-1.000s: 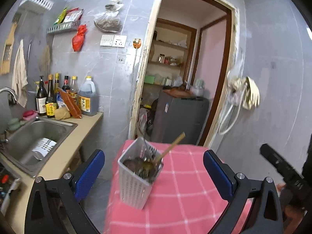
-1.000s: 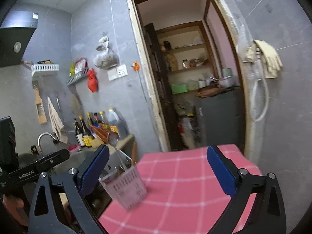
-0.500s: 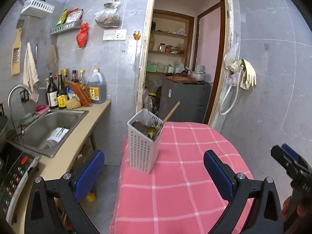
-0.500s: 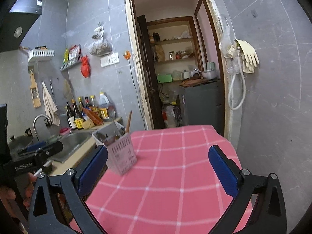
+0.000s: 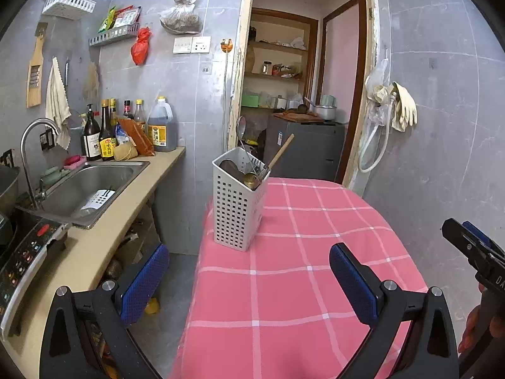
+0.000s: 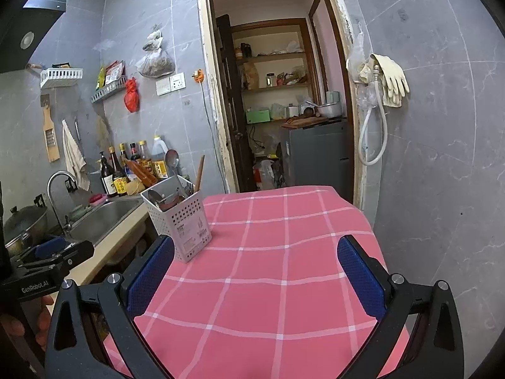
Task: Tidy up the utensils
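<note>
A white perforated utensil holder (image 5: 237,202) stands near the left edge of the pink checked tablecloth (image 5: 309,271). It holds metal spoons (image 5: 241,132) and a wooden handle (image 5: 281,154). It also shows in the right wrist view (image 6: 181,221). My left gripper (image 5: 249,281) is open and empty, well back from the holder. My right gripper (image 6: 255,274) is open and empty over the cloth, with the holder ahead to its left. The right gripper's tip shows at the left view's right edge (image 5: 467,243).
A counter with a steel sink (image 5: 85,186), a tap (image 5: 31,158) and several sauce bottles (image 5: 126,132) runs along the left. An induction cooker (image 5: 22,252) sits at the near left. A doorway (image 6: 284,110) to a pantry lies behind the table. The grey wall is close on the right.
Both grippers have pulled back from the holder, which now looks farther off and stands upright on the cloth. Both stay open.
</note>
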{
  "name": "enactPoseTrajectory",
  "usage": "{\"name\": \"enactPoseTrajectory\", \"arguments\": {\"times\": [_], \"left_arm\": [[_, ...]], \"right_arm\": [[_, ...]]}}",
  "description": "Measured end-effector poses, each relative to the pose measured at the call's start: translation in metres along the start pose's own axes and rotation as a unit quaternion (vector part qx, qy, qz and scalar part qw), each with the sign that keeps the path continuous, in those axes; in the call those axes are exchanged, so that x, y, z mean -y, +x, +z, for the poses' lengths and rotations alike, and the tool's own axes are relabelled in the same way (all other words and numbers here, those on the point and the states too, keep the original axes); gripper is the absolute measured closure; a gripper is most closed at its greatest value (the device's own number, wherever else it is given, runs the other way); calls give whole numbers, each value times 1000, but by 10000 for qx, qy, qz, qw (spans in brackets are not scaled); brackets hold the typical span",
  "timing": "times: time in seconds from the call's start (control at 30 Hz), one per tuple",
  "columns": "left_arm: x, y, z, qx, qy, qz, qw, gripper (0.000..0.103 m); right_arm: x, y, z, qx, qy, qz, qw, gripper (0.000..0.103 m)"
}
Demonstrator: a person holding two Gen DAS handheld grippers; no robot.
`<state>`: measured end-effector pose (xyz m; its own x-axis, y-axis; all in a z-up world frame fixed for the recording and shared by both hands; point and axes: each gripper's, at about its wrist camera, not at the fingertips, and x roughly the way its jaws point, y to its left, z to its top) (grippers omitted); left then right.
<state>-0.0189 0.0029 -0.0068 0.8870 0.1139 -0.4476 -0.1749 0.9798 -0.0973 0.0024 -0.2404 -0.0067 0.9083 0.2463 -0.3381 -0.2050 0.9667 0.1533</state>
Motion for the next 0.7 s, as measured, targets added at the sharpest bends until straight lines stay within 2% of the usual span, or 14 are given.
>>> {"name": "enactPoseTrajectory", "arguments": {"times": [0.7], "left_arm": [[10,-3,-2,49,62,-6,10000,1]], "right_arm": [[0,3,-2,-22,52,23,10000,1]]}}
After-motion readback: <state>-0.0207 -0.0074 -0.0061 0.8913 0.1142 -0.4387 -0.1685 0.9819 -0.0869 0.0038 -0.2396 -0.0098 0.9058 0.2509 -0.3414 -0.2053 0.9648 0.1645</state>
